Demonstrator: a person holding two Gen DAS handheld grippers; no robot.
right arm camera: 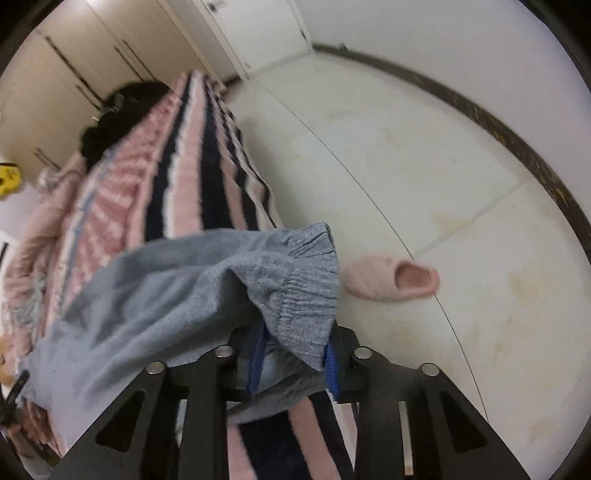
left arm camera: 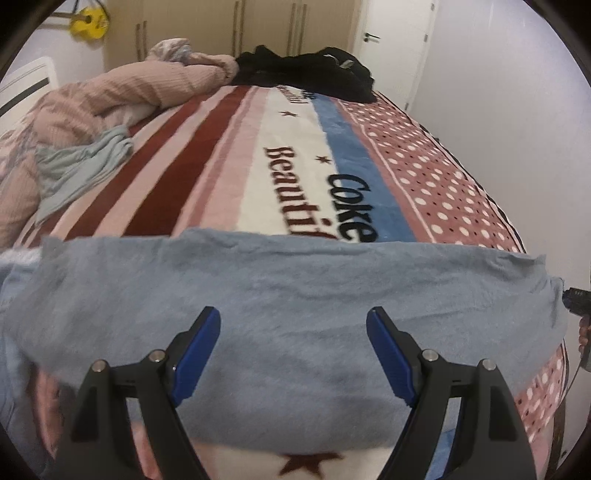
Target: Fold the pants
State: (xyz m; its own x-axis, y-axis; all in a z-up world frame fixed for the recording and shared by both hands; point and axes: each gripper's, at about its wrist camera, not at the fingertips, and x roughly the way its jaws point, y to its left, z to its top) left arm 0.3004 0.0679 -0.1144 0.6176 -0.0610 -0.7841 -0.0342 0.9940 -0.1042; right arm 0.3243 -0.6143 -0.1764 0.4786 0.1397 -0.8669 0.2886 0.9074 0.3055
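Gripping the pants (right arm camera: 192,295), right tool (right arm camera: 295,365); left tool (left arm camera: 293,332) spread wide.

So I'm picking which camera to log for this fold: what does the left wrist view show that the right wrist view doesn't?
Only the left wrist view shows the left gripper open above the blue-grey pants, the blanket's lettering and a light teal garment. Only the right wrist view shows the right gripper shut on the elastic waistband, the tiled floor and a pink slipper. Both show the pants, the blanket, black clothes and the wardrobe doors.
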